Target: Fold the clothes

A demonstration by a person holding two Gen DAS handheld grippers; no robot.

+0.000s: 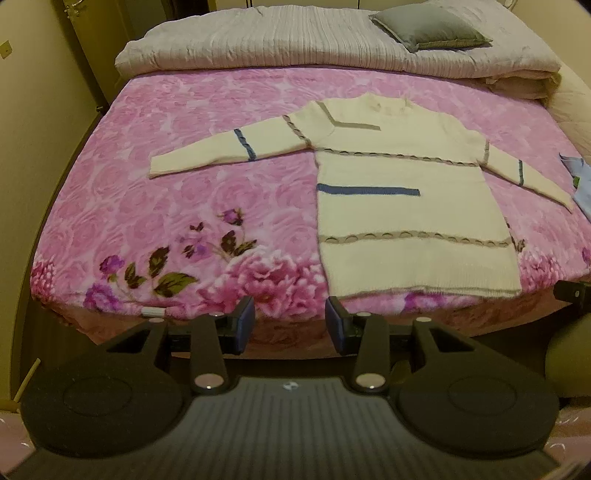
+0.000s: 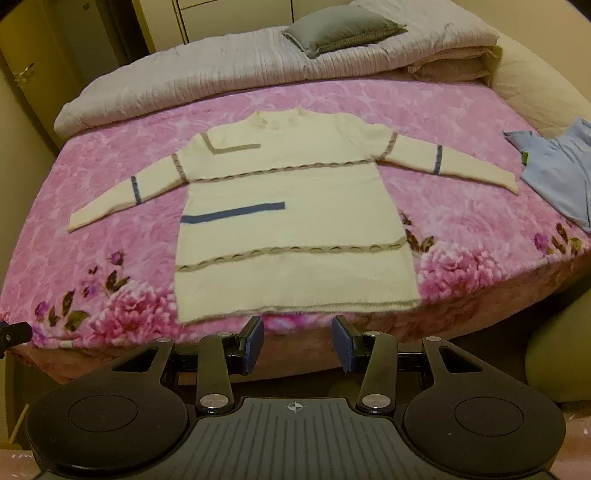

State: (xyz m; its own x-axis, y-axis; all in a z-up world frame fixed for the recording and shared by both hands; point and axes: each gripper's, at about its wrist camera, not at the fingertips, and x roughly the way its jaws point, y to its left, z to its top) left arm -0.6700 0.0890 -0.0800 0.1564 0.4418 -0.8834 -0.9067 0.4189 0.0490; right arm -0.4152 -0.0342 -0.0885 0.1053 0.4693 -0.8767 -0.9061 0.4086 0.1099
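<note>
A cream sweater (image 1: 410, 206) (image 2: 291, 229) with blue and tan stripes lies flat on the pink floral bedspread (image 1: 184, 206) (image 2: 461, 221), both sleeves spread out to the sides. My left gripper (image 1: 291, 325) hovers open in front of the bed's near edge, just left of the sweater's hem, nothing between its blue pads. My right gripper (image 2: 298, 345) is open too, apart from the cloth and just below the middle of the hem. A tip of the other gripper shows at the frame edge in each wrist view.
A folded grey quilt (image 1: 295, 40) (image 2: 240, 62) with a grey cushion (image 1: 432, 27) (image 2: 343, 27) lies across the head of the bed. A light blue garment (image 2: 557, 173) (image 1: 581, 184) lies at the right side. Wardrobe doors stand at the left.
</note>
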